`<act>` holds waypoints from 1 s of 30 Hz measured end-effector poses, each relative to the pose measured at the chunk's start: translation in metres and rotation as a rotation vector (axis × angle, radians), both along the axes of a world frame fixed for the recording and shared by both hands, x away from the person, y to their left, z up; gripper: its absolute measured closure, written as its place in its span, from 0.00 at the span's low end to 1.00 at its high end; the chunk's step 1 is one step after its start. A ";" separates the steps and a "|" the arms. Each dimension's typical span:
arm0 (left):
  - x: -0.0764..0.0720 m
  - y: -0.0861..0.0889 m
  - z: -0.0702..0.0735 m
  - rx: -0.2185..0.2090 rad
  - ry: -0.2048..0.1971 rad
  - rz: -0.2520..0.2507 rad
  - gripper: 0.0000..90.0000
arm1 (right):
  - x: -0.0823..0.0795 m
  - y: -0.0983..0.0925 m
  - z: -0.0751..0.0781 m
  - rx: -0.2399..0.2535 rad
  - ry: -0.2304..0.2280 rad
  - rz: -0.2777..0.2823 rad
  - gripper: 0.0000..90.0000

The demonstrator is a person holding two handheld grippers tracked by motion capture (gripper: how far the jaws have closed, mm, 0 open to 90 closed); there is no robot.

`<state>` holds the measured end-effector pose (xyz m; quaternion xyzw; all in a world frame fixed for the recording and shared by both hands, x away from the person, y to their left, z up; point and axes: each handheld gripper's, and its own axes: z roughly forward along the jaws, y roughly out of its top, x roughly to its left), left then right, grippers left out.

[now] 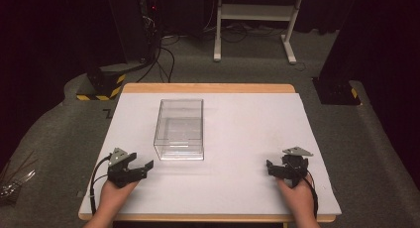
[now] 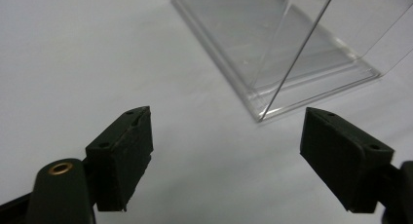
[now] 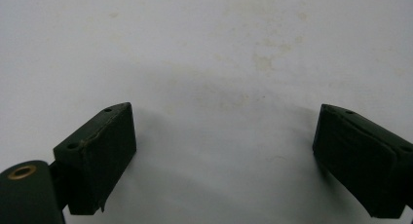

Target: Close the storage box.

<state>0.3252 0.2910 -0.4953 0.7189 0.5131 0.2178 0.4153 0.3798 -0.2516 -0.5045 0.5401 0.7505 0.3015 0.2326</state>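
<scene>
Resting on the white table top (image 1: pixel 233 139), slightly left of its middle, the clear plastic box (image 1: pixel 179 130) stands upright on its long base, with its open walls showing the mat through them. The left gripper (image 1: pixel 146 165) sits near the table's near-left corner, held by the person's left hand (image 1: pixel 117 192), its tips pointing right toward the near-left corner of the box and stopping just short of it, apart from the plastic. In the left gripper view its 2 black jaws stand wide apart with nothing between them, and the box's near corner lies just beyond the gap. The right gripper (image 1: pixel 271 165) rests near the near-right part of the table, held by the right hand (image 1: pixel 298 198), well apart from the box. In the right gripper view its jaws also stand wide, with bare, faintly stained mat between them.
</scene>
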 end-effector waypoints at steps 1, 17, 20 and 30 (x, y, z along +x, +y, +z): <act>-0.001 0.003 -0.002 0.020 0.002 0.006 0.21 | 0.000 0.000 0.000 0.000 0.000 0.000 0.09; 0.002 0.015 -0.014 0.170 0.091 0.028 0.17 | 0.000 0.000 0.000 0.001 0.001 -0.004 0.10; 0.002 0.015 -0.014 0.168 0.091 0.029 0.17 | -0.001 0.000 0.000 0.001 0.001 -0.005 0.10; 0.002 0.016 -0.014 0.164 0.095 0.028 0.17 | 0.000 0.000 0.000 0.001 0.000 -0.003 0.10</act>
